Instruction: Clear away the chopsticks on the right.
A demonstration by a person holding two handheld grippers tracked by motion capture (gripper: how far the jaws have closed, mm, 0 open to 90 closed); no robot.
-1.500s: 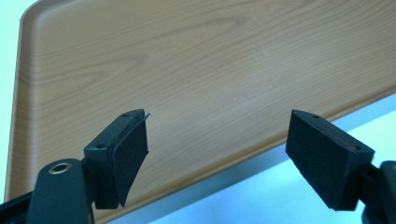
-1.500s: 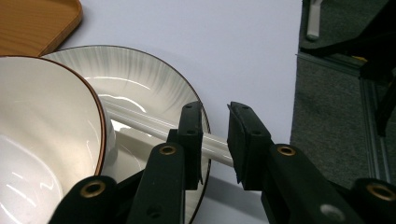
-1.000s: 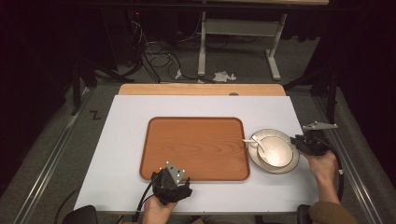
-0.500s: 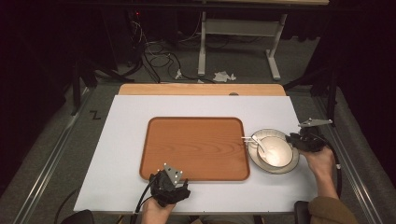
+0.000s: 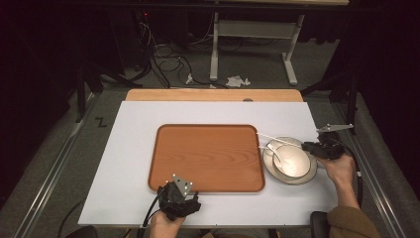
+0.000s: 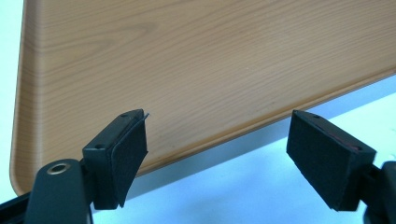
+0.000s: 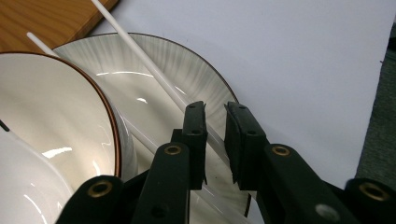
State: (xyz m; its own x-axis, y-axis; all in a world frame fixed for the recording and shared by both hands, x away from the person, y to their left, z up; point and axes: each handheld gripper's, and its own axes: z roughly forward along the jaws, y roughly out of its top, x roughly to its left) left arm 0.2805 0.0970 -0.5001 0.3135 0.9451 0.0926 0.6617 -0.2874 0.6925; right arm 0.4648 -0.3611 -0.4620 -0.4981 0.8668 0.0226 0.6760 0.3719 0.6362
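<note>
Right gripper [image 7: 215, 140] pinching chopstick [image 7: 140, 56] (bowl [image 7: 56, 121] crowding beside).

Chopsticks [image 7: 154, 70], bowl [image 5: 292, 161] and plate [image 5: 309, 174] right of the tray.
Two thin white chopsticks lie slanted across the pale ribbed plate, tips toward the tray; one runs between narrowly parted jaws. The white, brown-rimmed bowl sits upright on the plate.

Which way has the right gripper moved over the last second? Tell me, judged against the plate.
Yes. The right gripper has edged left, closer over the rim of the plate, and slightly away from the near edge of the table.
</note>
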